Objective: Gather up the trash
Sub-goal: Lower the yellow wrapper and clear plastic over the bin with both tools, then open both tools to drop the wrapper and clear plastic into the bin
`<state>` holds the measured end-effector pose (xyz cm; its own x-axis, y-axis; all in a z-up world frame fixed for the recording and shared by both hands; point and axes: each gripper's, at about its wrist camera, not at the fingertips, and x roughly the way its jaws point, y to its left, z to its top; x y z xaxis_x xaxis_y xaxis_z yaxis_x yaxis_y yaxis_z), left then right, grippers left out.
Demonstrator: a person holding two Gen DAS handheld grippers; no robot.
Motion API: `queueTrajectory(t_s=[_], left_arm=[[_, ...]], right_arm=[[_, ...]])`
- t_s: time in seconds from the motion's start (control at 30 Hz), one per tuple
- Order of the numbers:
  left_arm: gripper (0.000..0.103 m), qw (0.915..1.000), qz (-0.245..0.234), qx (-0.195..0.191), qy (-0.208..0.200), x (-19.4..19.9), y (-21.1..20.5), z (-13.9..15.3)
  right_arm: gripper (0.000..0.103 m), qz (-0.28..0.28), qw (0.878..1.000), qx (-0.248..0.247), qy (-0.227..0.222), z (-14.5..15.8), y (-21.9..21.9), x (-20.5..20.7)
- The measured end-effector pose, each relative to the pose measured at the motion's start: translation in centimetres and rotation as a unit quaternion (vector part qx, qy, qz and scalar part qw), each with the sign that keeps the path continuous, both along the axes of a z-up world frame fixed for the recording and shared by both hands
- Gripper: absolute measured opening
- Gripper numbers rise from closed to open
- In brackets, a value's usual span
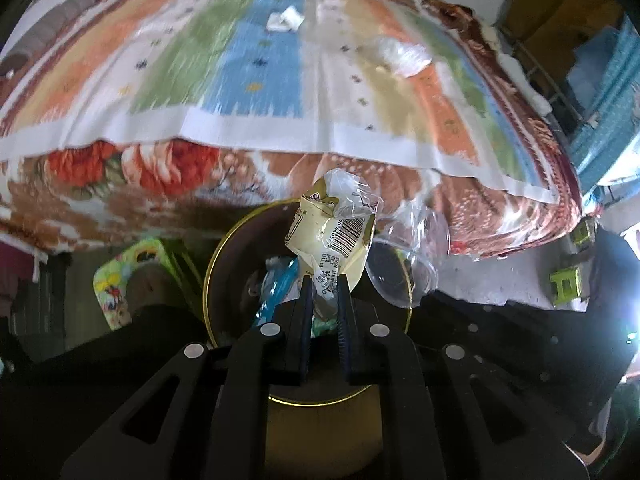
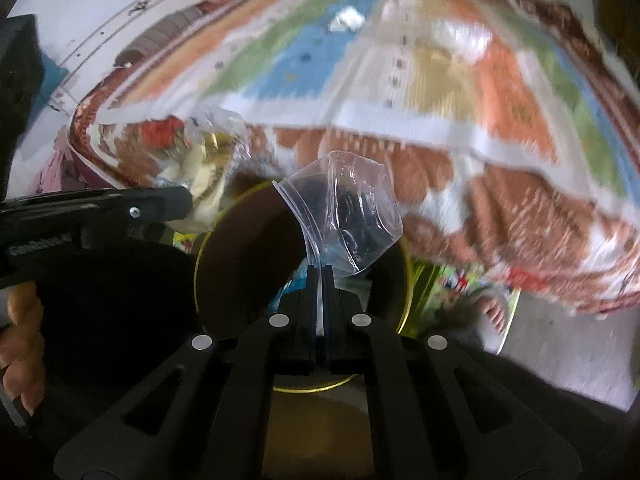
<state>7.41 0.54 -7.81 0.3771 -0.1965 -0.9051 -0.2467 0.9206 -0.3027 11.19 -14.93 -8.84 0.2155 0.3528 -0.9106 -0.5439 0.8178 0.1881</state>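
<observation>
My left gripper [image 1: 325, 280] is shut on a crumpled cream wrapper [image 1: 332, 232] with a barcode, held over the open brown bin with a gold rim [image 1: 212, 272]. My right gripper [image 2: 321, 270] is shut on a crushed clear plastic cup [image 2: 352, 216], held over the same bin [image 2: 240, 240]. The cup also shows in the left wrist view [image 1: 412, 264], to the right of the wrapper. The left gripper and its wrapper [image 2: 204, 176] show at the left of the right wrist view. Blue trash [image 1: 276, 288] lies inside the bin.
A bed with a striped cloth [image 1: 280, 80] over a floral blanket stands behind the bin. White scraps [image 1: 285, 20] and a clear bag [image 1: 404, 56] lie on it. A colourful stool [image 1: 120, 276] stands left of the bin. Grey floor [image 1: 500, 276] lies to the right.
</observation>
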Motion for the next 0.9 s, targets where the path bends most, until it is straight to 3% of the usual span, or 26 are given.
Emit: queueTrajectory(t_s=[0.27, 0.67, 0.77, 0.9], left_arm=[[0.011, 0.9982, 0.017, -0.019, 0.054, 0.9, 0.2, -2.7], [0.016, 0.9919, 0.052, -0.061, 0.099, 2.2, 1.3, -5.3], [0.031, 0.9905, 0.070, -0.075, 0.091, 2.4, 1.9, -5.3], [0.031, 0.9900, 0.101, -0.072, 0.068, 2.3, 3.1, -4.4]], right_arm=[[0.002, -0.016, 0.999, -0.013, 0.047, -2.8, 0.5, 1.0], [0.003, -0.038, 0.994, -0.016, 0.102, -5.4, 0.7, 2.8], [0.019, -0.048, 0.993, -0.014, 0.107, -5.6, 0.5, 3.1], [0.022, -0.049, 0.994, -0.010, 0.099, -5.1, 0.5, 3.2]])
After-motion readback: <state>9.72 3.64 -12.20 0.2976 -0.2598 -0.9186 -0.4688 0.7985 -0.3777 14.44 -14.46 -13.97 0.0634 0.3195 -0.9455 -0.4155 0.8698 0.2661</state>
